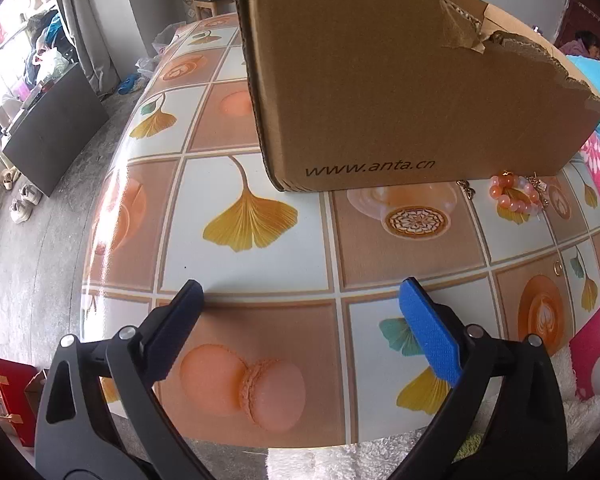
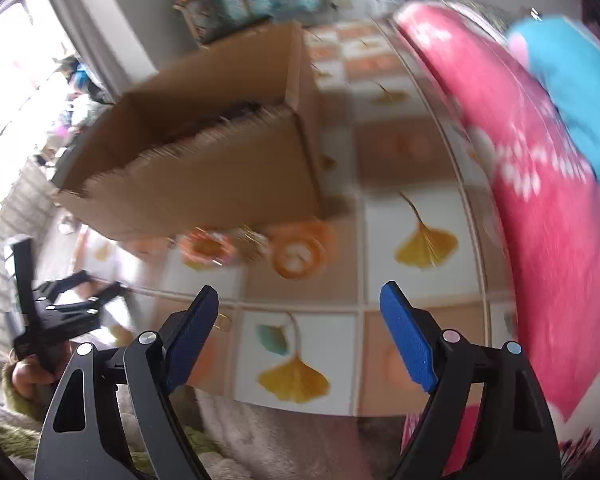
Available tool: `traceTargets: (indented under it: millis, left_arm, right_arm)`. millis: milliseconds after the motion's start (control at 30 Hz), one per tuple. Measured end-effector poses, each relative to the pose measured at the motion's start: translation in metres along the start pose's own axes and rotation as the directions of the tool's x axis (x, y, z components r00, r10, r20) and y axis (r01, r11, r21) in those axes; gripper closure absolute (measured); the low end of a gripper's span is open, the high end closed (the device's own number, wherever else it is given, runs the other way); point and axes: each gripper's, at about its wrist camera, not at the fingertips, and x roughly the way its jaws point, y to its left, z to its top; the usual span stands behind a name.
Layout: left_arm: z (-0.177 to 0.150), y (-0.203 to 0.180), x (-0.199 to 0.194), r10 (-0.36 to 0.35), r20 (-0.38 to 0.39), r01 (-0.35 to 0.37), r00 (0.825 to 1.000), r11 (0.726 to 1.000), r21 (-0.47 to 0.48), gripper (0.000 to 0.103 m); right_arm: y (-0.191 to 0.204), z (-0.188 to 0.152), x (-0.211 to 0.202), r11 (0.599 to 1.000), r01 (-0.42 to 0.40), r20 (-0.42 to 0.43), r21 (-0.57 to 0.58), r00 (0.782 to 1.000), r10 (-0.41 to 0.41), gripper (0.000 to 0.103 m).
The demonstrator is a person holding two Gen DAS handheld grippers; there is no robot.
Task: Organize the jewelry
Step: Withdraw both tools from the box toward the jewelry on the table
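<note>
Cardboard box [image 2: 204,168] interior blurred, contents unreadable.

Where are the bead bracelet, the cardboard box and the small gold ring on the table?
bead bracelet [image 1: 514,196], left wrist view, on its orange beads.
cardboard box [image 1: 380,92], left wrist view, on its printed side wall.
small gold ring [image 1: 557,268], left wrist view, on its thin band.

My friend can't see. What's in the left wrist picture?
A torn cardboard box stands on a table covered in pictures of leaves and cookies. An orange bead bracelet lies by the box's right corner. The left tool is open over the table, holding nothing.
</note>
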Motion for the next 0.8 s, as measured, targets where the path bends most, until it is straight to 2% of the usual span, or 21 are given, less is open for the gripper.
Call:
traceTargets:
  millis: [133, 300, 567, 800]
  left_arm:
    - [-0.002, -0.002, -0.002, -0.002, 0.008, 0.002, 1.000, 1.000, 0.000, 0.008]
    - [-0.001, -0.004, 0.000, 0.006, -0.003, -0.006, 1.000, 1.000, -0.003, 0.007]
    - [0.003, -0.002, 0.001, 0.005, -0.023, -0.006, 1.000, 1.000, -0.013, 0.007]
    - [0.004, -0.001, 0.001, -0.001, -0.027, 0.000, 1.000, 1.000, -0.011, 0.007]
  right_arm:
    - [-0.004, -0.008, 0.013, 0.999, 0.054, -0.028, 0.010, 0.998, -0.053, 0.022]
    - [0.010, -0.013, 0.026, 0.989, 0.134, -0.010, -0.069, 0.991, -0.135, 0.022]
    - [0.015, -0.020, 0.040, 0.984, 0.150, -0.008, -0.092, 0.988, -0.151, 0.021]
    - [0.025, -0.025, 0.046, 0.976, 0.173, 0.005, -0.134, 0.985, -0.174, 0.009]
